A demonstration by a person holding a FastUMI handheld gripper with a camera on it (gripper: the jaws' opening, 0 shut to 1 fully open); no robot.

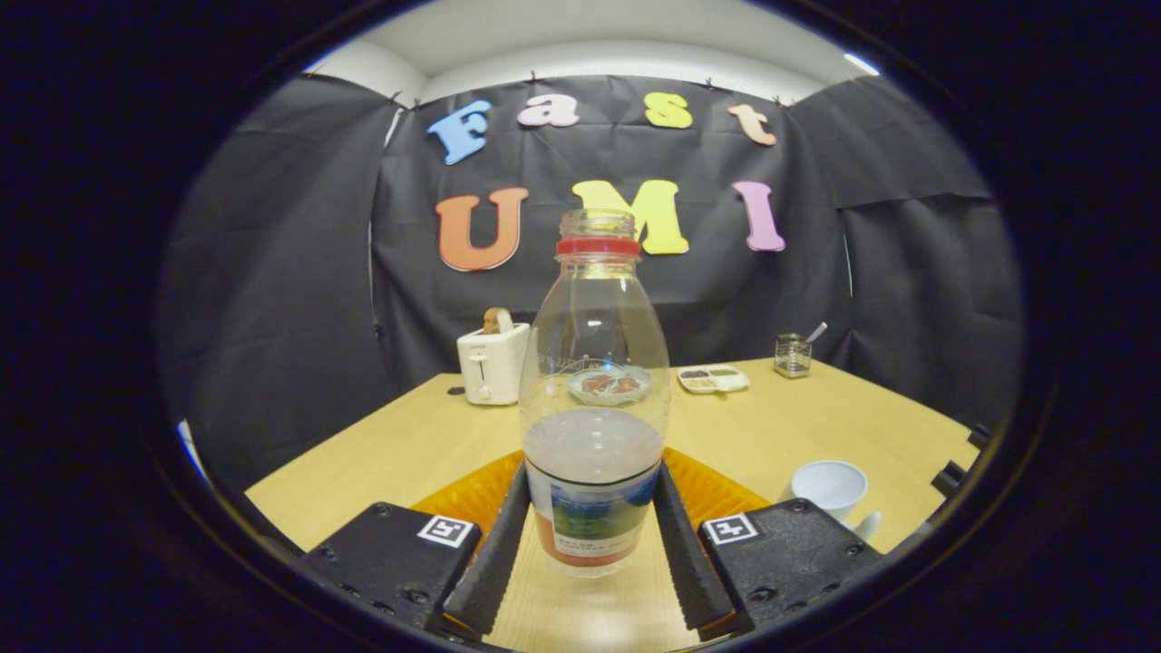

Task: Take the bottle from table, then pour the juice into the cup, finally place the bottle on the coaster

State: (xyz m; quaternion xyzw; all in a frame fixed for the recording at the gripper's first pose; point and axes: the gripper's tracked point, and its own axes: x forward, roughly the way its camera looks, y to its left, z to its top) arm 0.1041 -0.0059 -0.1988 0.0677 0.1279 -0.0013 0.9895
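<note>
A clear plastic bottle [594, 363] with a red neck ring and no cap stands upright between my fingers. Pale pinkish juice fills its lower part, above a coloured label. My gripper [591, 473] is shut on the bottle, and both fingers [497, 553] press its sides at label height. Just behind the bottle's base an orange coaster [721, 494] lies on the wooden table [381, 453]. A white cup [830, 488] with a handle stands to the right of the coaster, next to my right finger. I cannot tell whether the bottle's base touches the table.
At the table's far side stand a white toaster [492, 365] with a slice of bread in it, a small divided tray [714, 378] and a glass jar [792, 355] with a spoon. A small dish [608, 385] shows through the bottle. Black cloth walls close the booth.
</note>
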